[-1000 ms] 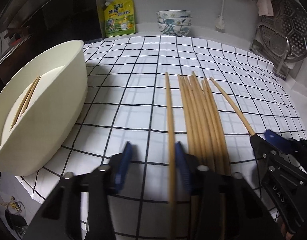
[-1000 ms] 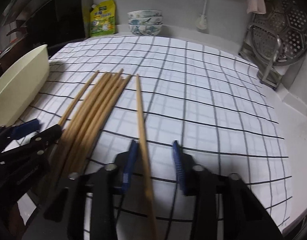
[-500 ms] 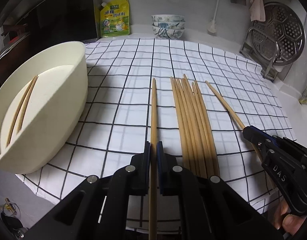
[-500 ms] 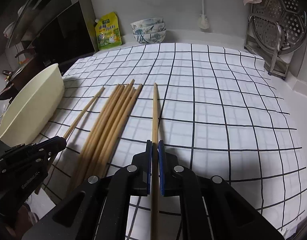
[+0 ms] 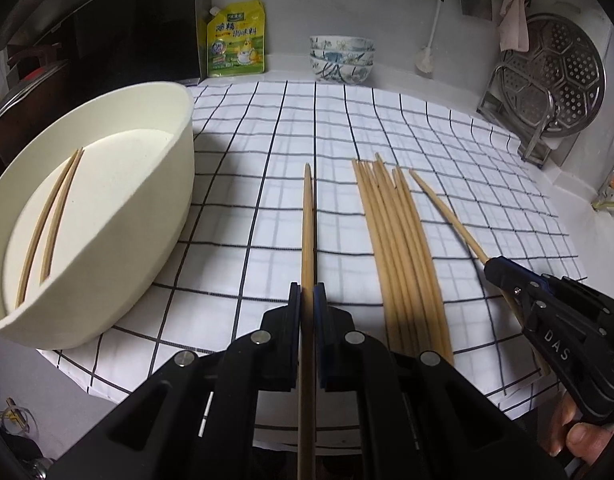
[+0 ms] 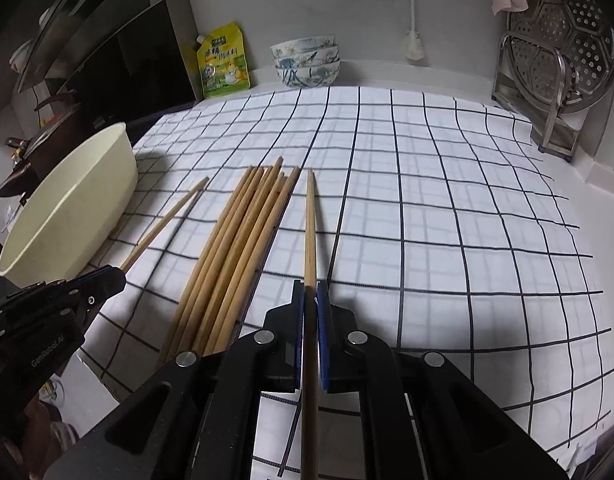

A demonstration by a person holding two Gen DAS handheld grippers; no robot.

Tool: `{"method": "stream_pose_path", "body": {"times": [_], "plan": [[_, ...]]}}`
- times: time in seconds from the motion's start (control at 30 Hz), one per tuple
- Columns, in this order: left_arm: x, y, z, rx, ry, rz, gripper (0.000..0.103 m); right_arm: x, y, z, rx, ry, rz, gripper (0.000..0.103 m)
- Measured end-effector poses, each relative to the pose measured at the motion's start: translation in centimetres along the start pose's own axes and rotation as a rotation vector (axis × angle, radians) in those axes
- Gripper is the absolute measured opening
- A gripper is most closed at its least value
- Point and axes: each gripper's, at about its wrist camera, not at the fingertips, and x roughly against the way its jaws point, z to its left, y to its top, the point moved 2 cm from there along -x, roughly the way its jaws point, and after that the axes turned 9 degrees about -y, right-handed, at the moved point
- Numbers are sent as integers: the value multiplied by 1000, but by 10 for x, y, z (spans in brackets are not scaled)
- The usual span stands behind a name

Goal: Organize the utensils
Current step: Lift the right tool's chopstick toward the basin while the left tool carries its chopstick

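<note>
My left gripper [image 5: 306, 292] is shut on one wooden chopstick [image 5: 307, 216], held above the checked cloth. My right gripper [image 6: 310, 290] is shut on another chopstick [image 6: 310, 220], also raised. Each gripper shows in the other's view, the right one [image 5: 491, 266] and the left one [image 6: 117, 274]. A bundle of several chopsticks [image 5: 395, 240] lies on the cloth between the two held ones; it also shows in the right wrist view [image 6: 239, 248]. A cream oval tub [image 5: 155, 208] at the left holds two chopsticks [image 5: 51, 220].
A black-and-white checked cloth [image 5: 291, 128] covers the counter. At the back stand a yellow seasoning pouch [image 5: 236, 40] and stacked patterned bowls [image 5: 342, 58]. A steel steamer rack on a stand [image 5: 551, 80] is at the right. The cloth's front edge hangs near the grippers.
Both grippers went from open around a chopstick to shut on it. Both then lifted and drew back, each with its chopstick off the cloth.
</note>
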Motion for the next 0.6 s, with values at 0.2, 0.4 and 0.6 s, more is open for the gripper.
{"method": "stream_pose_path", "body": {"times": [0.2,0.4,0.6], "plan": [[-13,-8,2,1,19,35,7,-7,-5,-1,9,-11,33,6],[-15,-8,3,-6,31,17,11,-10,-5,-1,15,-9,42,7],[-18,-3,4,-4,47,11,38,-15,1,-3,11,-20,37,17]]}}
